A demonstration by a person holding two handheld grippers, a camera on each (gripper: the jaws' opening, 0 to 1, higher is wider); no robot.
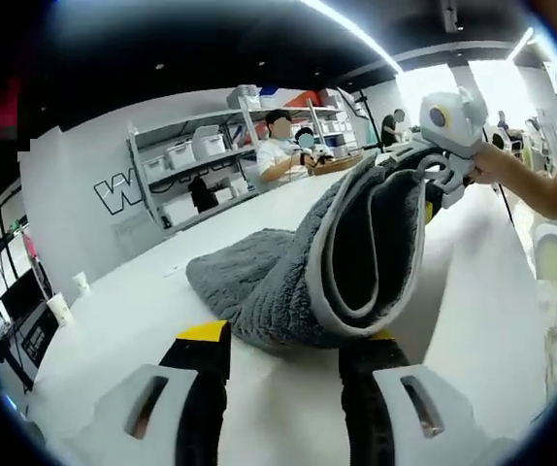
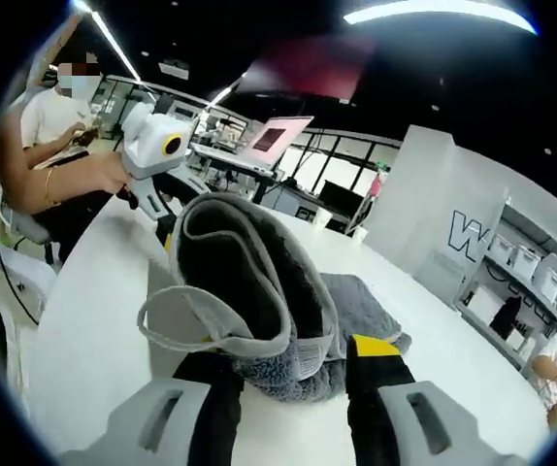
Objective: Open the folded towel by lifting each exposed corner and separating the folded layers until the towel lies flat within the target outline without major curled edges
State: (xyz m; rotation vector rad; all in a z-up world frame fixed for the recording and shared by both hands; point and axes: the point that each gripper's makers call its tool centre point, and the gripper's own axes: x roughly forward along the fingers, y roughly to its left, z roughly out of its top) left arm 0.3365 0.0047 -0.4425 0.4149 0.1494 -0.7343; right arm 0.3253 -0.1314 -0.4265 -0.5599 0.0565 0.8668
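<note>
Both grippers pinch the grey towel: the left gripper (image 1: 286, 342) holds one edge, the right gripper (image 2: 296, 361) another. The towel (image 1: 288, 272) hangs lifted above the white table (image 1: 114, 311), layers half separated. Next, I think, draw the grippers apart and lay it flat.

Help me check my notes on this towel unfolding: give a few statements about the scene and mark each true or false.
1. The towel is grey. True.
2. The towel lies fully flat. False: part is lifted off the white table, curling over.
3. The left gripper and the right gripper each pinch the towel's edge. True.
4. The table is dark wood. False: it is white.
5. Shelves with bins stand behind the table. True.
</note>
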